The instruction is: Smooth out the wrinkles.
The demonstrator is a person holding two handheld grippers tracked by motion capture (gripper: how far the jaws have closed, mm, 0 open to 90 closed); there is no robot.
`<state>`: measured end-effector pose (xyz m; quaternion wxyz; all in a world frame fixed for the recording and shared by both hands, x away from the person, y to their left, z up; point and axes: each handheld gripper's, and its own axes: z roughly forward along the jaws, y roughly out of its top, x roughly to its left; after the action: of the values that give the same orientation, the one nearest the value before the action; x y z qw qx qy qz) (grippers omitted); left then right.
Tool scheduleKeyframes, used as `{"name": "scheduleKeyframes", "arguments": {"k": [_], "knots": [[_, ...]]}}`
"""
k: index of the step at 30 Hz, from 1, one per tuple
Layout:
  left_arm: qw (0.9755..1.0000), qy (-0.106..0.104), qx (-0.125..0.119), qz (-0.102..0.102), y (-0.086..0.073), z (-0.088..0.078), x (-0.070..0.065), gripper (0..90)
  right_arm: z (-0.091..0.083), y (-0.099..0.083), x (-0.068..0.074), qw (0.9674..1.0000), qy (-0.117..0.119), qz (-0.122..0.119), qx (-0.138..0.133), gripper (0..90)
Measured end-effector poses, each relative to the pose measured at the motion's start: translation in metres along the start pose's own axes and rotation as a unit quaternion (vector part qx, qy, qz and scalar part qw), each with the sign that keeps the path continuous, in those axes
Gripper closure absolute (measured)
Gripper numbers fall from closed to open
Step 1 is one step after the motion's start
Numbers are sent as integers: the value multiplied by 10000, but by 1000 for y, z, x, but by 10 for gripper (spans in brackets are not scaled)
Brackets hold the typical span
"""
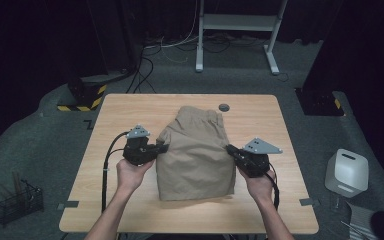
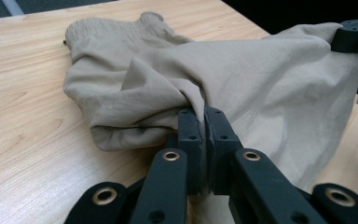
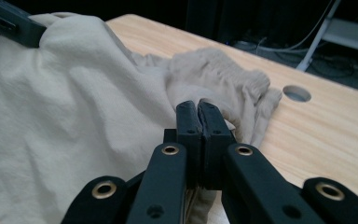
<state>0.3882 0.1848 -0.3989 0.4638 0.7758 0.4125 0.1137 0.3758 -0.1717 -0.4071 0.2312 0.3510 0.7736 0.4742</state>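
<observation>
Both grippers pinched on the beige shorts, mid-fold.

L gripper point(image 2: 204, 122) jaws closed tight on a pinch of cloth at the shorts' point(image 1: 196, 150) left edge; R gripper point(image 3: 198, 112) likewise clamped on the right edge. Shorts sit mid-table point(image 1: 260, 205), waistband far, near part lifted between the grips. Judging by this: grasp done, fold-over and release w/ flattening still to do.
</observation>
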Motion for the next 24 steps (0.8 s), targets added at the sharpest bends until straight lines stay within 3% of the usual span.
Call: {"name": "scheduleKeyframes", "arguments": {"k": [5,10,15,18,24], "knots": [[9998,-174,-88,15,-5,-12,-12,866,-16,-4,9,9998,60,-78,-149,884],[9992,-321,-115,225,-14,-32,-30,866,-38,-14,21,9994,152,-86,-307,884],[9977,-475,-365,324,-16,-58,-44,866,-67,-14,35,9980,284,-143,-539,884],[9981,-444,-370,217,-11,-51,-34,865,-70,-7,35,9975,348,-166,-590,884],[9990,-341,-259,100,-10,-28,-19,865,-42,-5,23,9992,120,-41,-390,884]]}}
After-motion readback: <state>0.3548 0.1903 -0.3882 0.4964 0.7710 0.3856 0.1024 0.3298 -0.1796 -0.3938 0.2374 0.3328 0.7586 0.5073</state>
